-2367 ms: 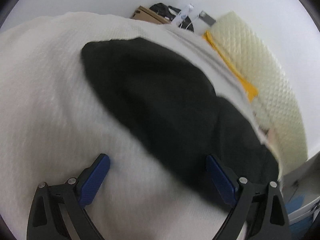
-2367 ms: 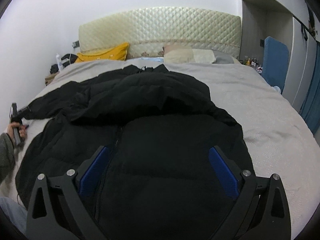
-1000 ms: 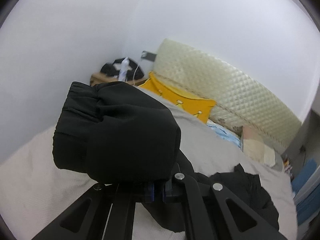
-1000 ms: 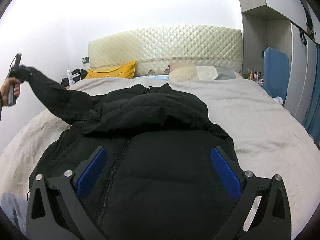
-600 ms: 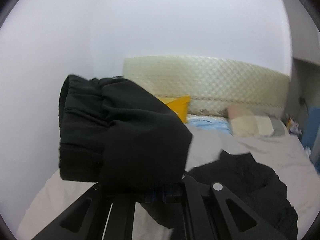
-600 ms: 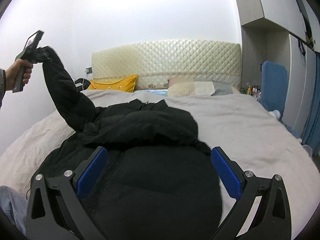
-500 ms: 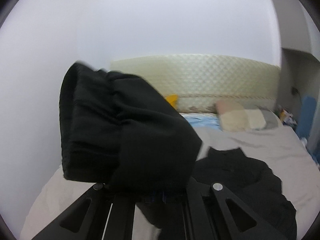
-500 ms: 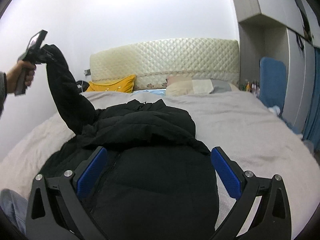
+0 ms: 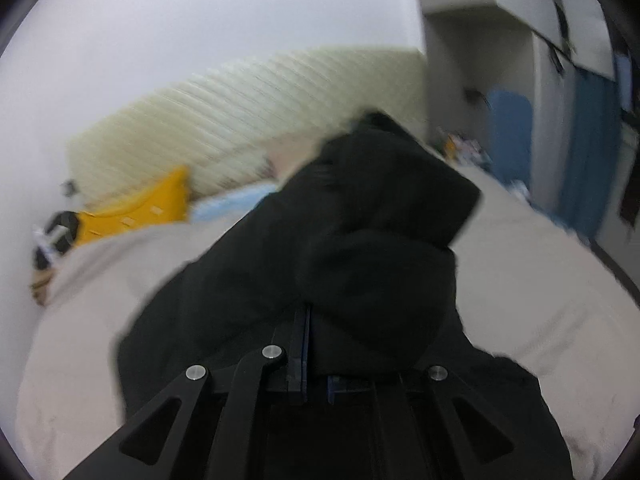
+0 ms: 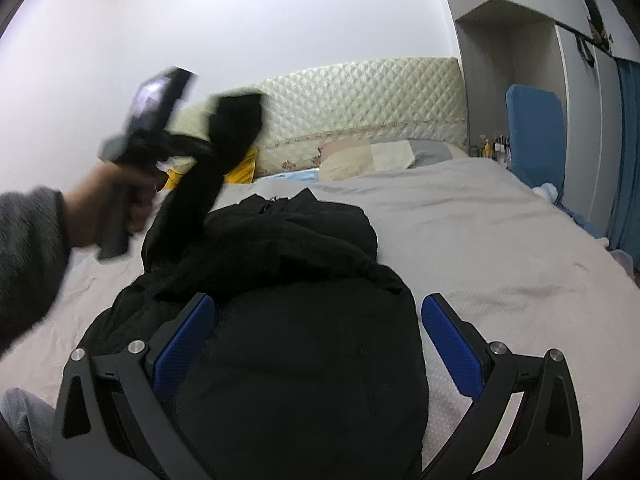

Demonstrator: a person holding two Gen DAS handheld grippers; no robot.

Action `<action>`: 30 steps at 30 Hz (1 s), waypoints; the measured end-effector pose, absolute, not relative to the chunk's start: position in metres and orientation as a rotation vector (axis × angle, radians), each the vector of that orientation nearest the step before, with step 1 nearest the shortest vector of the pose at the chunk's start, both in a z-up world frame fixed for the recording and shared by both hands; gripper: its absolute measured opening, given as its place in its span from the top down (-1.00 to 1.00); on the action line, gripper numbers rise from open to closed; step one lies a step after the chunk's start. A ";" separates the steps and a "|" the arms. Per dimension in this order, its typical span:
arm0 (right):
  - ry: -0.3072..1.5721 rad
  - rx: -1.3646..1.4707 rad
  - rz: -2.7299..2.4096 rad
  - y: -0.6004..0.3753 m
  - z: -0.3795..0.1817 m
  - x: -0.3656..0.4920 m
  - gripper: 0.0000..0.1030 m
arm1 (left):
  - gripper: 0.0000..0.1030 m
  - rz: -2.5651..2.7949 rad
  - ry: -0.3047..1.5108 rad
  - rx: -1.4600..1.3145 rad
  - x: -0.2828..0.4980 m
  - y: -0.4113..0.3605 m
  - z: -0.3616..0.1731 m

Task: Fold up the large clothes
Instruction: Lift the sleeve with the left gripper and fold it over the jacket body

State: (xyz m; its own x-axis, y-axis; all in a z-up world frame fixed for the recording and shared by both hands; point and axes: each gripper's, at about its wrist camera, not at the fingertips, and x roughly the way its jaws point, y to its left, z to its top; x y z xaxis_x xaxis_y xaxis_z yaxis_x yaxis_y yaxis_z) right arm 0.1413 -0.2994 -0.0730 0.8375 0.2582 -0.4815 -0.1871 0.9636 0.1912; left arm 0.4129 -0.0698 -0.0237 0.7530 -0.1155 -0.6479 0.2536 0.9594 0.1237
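A black puffer jacket (image 10: 304,320) lies spread on the bed (image 10: 500,248). My left gripper (image 9: 316,376) is shut on the jacket's sleeve (image 9: 380,232), which bulges over the jaws and hides their tips. In the right wrist view the left gripper (image 10: 188,148) holds that sleeve (image 10: 224,148) raised above the jacket's left side, blurred by motion. My right gripper (image 10: 318,344) is open and empty, hovering over the jacket's lower body.
A quilted cream headboard (image 10: 360,100) stands at the far end, with a yellow pillow (image 9: 136,208) and pale pillows (image 10: 384,156). A blue chair (image 10: 534,132) and wardrobe (image 10: 520,40) stand at the right. A cluttered nightstand (image 9: 48,248) is at the left.
My left gripper has lifted the sleeve off the bed and swung it up and rightward over the jacket. My right gripper has stayed open above the jacket.
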 end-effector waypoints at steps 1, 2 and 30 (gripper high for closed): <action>0.535 0.143 0.242 -0.301 -0.076 0.142 -1.00 | 0.89 -0.211 0.707 0.226 0.415 -0.081 -0.036; 0.536 0.150 0.242 -0.303 -0.078 0.142 -1.00 | 0.89 -0.217 0.722 0.239 0.416 -0.092 -0.047; 0.571 0.219 0.291 -0.303 -0.080 0.149 -1.00 | -0.57 -0.187 0.681 0.086 0.346 -0.041 -0.064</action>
State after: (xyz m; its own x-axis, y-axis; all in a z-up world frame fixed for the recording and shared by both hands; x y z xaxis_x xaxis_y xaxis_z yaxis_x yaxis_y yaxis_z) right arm 0.1493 -0.3027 -0.0803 0.8021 0.3299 -0.4977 -0.2094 0.9360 0.2830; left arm 0.3456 -0.0411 -0.0638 0.7608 -0.1440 -0.6328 0.1998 0.9797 0.0173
